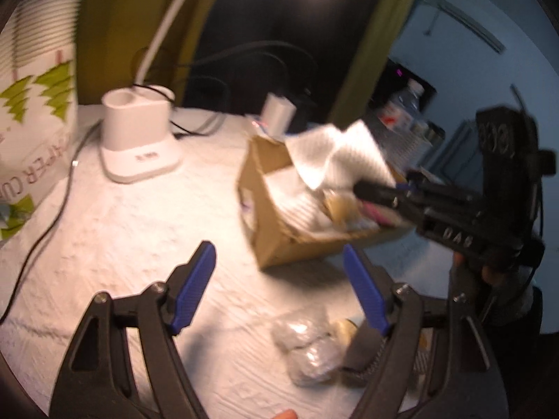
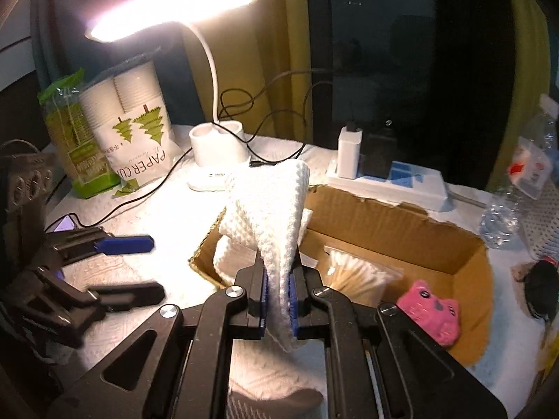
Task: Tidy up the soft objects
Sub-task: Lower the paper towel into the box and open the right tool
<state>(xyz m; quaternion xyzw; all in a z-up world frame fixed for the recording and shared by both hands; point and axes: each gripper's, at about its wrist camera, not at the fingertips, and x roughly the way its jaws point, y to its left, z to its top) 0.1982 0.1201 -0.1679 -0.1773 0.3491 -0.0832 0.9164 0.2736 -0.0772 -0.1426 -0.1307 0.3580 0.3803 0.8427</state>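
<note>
right wrist view first: we see our right gripper [image 2: 279,300] at the lower middle of the frame, its blue pads nearly together and clamped on a white textured cloth [image 2: 269,209]. the cloth rises from the pads and folds over toward the middle of the frame, in front of the near left corner of the cardboard box [image 2: 394,220]. inside the box, right of centre, we see a bag of cotton swabs [image 2: 356,274] and a pink soft toy [image 2: 431,310] near the lower right wall. at the left edge we see our left gripper [image 2: 127,267], its two fingers spread well apart with nothing between them. behind, in the upper left, a desk lamp [image 2: 216,150] shines on a pack of paper cups [image 2: 136,129]. a white power strip [image 2: 387,181] lies just behind the box.

left wrist view: our left gripper [image 1: 279,289] fills the bottom of the frame, jaws wide and empty over the white table cover [image 1: 122,230]. clear plastic packets [image 1: 307,349] lie on the cover at the lower middle, near the right finger. at the right, our right gripper [image 1: 370,188] holds the cloth [image 1: 342,153] above the box [image 1: 276,241]. this view is blurred.
</note>
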